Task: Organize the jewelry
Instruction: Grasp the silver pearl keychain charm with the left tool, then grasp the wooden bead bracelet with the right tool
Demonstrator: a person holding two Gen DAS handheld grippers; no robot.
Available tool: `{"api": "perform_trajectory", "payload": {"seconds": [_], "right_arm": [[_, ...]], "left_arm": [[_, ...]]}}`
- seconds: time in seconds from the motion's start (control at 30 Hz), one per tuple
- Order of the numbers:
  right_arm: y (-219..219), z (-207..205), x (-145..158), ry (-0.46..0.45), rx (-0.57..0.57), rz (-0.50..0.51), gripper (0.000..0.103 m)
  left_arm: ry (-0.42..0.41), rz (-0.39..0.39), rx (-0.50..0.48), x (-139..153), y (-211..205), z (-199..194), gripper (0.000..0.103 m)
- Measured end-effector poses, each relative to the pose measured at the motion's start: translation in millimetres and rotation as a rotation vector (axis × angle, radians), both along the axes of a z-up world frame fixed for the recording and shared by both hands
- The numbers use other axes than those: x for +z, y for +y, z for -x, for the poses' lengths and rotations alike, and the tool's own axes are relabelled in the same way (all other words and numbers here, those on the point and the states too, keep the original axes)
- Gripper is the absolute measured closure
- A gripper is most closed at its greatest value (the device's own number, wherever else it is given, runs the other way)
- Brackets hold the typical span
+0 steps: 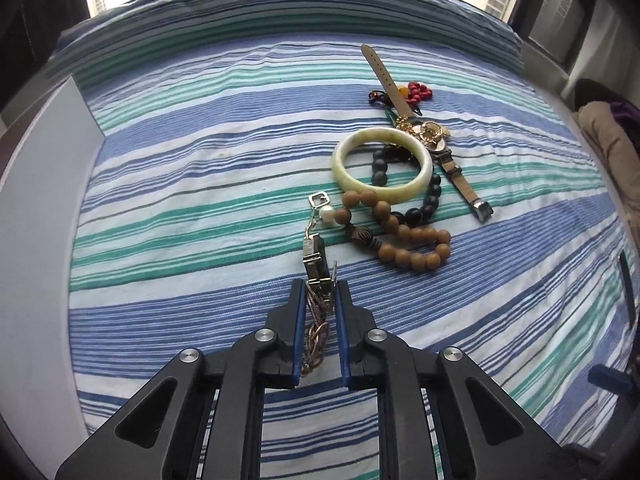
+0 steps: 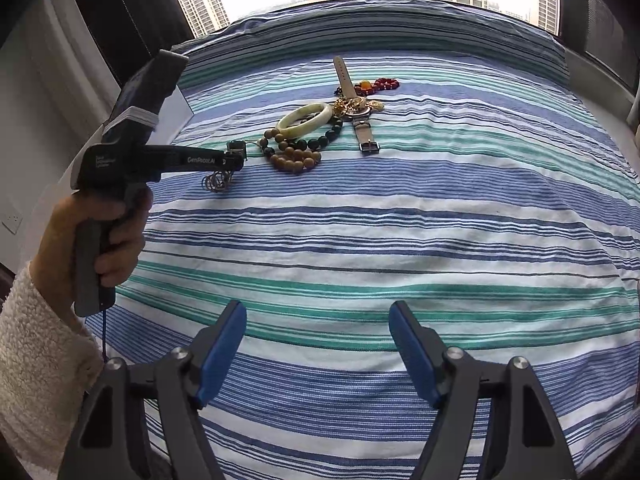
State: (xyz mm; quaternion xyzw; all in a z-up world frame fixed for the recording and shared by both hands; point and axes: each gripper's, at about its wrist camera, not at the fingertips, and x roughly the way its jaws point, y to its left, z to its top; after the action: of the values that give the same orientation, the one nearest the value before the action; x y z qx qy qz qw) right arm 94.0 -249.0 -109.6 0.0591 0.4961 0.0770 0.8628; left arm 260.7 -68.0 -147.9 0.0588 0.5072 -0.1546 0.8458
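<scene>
My left gripper [image 1: 320, 286] is shut on a metal chain necklace [image 1: 316, 332] whose clasp end [image 1: 314, 258] sticks out past the fingertips; its loops hang below the gripper [image 2: 218, 180] in the right wrist view. Just beyond lies a pile of jewelry: a pale jade bangle [image 1: 382, 166], a brown wooden bead bracelet [image 1: 408, 240], a dark bead bracelet [image 1: 424, 204], a strap watch [image 1: 424, 128] and red beads [image 1: 418, 90]. My right gripper [image 2: 318, 320] is open and empty, low over the striped bedsheet, well short of the pile [image 2: 316, 132].
The jewelry lies on a blue, green and white striped bedsheet [image 2: 360, 220]. A white box wall [image 1: 36, 184] stands at the left edge of the bed. A window with buildings is behind the bed. Clothes [image 1: 608, 148] lie at the right.
</scene>
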Motion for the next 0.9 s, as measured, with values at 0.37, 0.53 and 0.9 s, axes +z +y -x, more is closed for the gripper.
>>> {"api": "perform_trajectory", "payload": {"seconds": [0.37, 0.53, 0.9], "right_arm": [[24, -113, 1, 0.057, 0.129, -0.005, 0.028], [56, -176, -18, 0.118, 0.222, -0.019, 0.028], [99, -196, -47, 0.223, 0.322, 0.080, 0.050]], "left_arm": [[0.028, 0.028, 0.103, 10, 48, 42, 0.091], [0.055, 0.066, 0.128, 12, 68, 49, 0.091], [0.113, 0.121, 0.117, -1, 92, 54, 0.091]]}}
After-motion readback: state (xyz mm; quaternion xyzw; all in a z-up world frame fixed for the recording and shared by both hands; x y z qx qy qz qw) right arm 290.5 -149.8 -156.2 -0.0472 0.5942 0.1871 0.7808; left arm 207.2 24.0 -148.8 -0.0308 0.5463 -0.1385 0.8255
